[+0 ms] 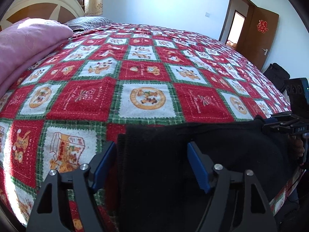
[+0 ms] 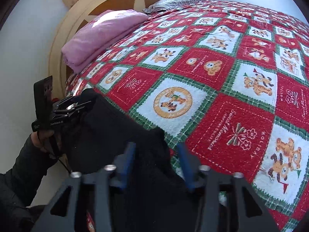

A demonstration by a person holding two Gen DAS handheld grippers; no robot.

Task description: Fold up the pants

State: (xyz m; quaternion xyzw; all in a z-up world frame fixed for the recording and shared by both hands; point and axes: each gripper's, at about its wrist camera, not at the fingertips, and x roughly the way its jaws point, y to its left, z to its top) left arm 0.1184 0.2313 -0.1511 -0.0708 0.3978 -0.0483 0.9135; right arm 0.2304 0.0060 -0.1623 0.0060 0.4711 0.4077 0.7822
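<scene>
Fold barely begun: black pants (image 1: 173,154) bunched at lower frame on the checked bedspread (image 1: 135,67), cloth between both spread-jawed grippers, left gripper (image 1: 152,164) and right gripper (image 2: 156,164), unclamped.

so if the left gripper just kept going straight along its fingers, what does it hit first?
The black pants. The fabric already lies between the left gripper's blue pads, which point down at the bed. Under the cloth comes the red patchwork bedspread. Depth is hard to judge, but nothing else looks to be in the way.
</scene>
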